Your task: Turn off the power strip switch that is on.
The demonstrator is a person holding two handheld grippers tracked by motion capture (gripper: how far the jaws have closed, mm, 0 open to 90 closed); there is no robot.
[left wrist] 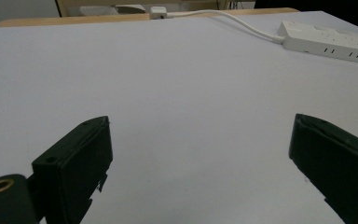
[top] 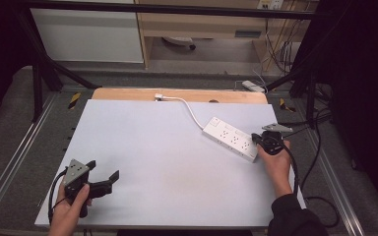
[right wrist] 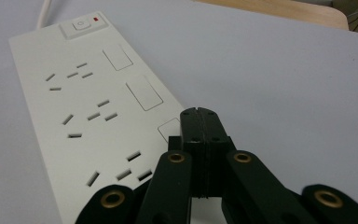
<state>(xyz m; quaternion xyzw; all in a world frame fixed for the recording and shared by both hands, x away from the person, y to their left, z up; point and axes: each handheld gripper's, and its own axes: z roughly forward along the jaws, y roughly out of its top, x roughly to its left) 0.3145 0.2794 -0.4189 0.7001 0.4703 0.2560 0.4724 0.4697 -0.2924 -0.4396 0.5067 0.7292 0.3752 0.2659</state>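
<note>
While both hands rest, my right gripper (right wrist: 199, 112) sits jaws pressed together, empty, over the power strip (top: 230, 137).
Strip lies at the bench (top: 142, 147) right edge; left gripper (top: 103, 171) jaws wide, empty, well apart.

The power strip (top: 230, 138) lies on the table's (top: 142, 147) right half, its cable (top: 189, 109) running to the far edge.

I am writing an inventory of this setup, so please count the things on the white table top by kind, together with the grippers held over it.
Power strip, white, with its cable: 1
Grippers, black: 2 (left gripper open, right gripper shut over the strip's near end)
Total: 3
</note>
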